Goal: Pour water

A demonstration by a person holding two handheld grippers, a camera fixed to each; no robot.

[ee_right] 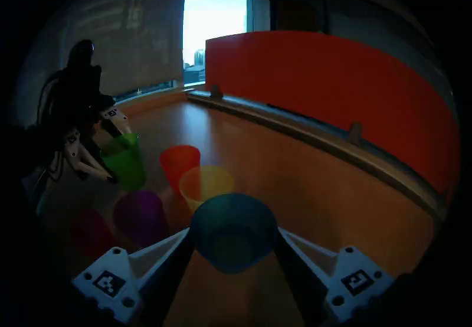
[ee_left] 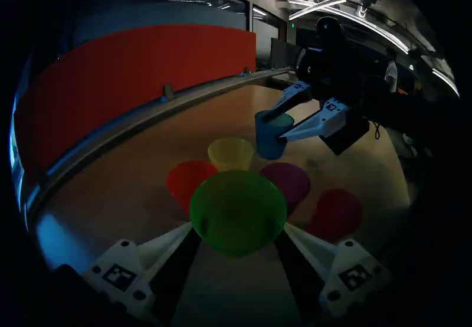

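Note:
My left gripper is shut on a green cup, held upright above the table; the same green cup and left gripper appear at the left of the right gripper view. My right gripper is shut on a blue cup, also upright. In the left gripper view the blue cup hangs in the right gripper beyond a yellow cup. I cannot tell whether either held cup has water in it.
On the wooden table stand an orange cup, a purple cup and a dark red cup. In the right gripper view I see the yellow cup, orange cup and purple cup. A red partition lines the table's far edge.

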